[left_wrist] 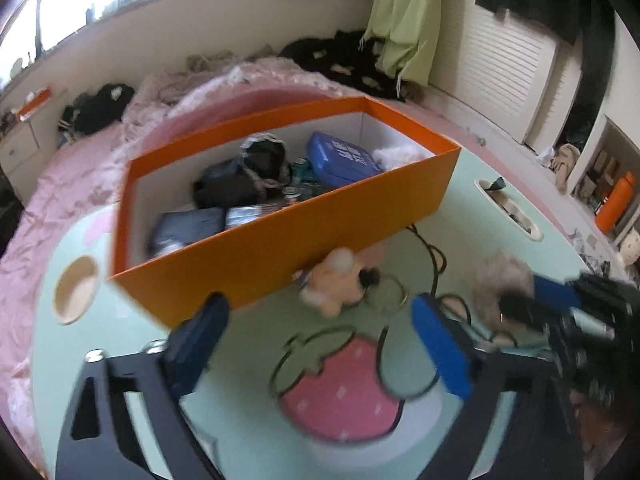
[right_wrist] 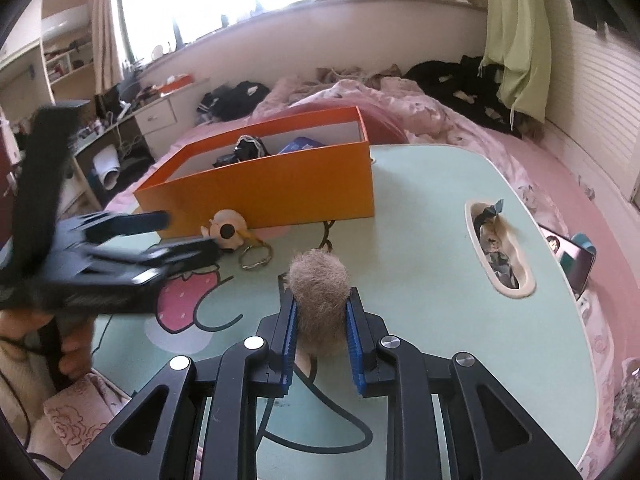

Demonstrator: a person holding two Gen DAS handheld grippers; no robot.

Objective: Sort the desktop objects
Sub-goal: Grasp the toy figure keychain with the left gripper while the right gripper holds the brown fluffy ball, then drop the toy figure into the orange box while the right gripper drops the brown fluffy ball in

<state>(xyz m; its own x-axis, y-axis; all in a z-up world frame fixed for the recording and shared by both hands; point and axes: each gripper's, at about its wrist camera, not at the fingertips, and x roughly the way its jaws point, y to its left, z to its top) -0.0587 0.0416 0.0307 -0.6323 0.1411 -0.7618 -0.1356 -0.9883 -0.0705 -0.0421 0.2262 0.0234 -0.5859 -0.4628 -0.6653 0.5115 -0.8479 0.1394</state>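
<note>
An orange box [left_wrist: 280,240] [right_wrist: 280,184] stands on the mint-green table [right_wrist: 420,240], holding dark pouches and a blue case [left_wrist: 344,158]. A small plush keychain toy [left_wrist: 336,280] [right_wrist: 226,232] with metal rings [right_wrist: 256,258] lies against the box's front wall. My left gripper [left_wrist: 320,344] [right_wrist: 188,232] is open, close in front of the plush toy. My right gripper [right_wrist: 320,304] is shut on a grey-brown fur ball [right_wrist: 318,292] [left_wrist: 504,280], just above the table to the right of the toy.
A slot in the table [right_wrist: 500,248] [left_wrist: 508,208] at the right holds scraps. A round cup recess [left_wrist: 76,290] is at the table's left. A phone [right_wrist: 576,264] leans at the table's right edge. A pink bed with clothes surrounds the table.
</note>
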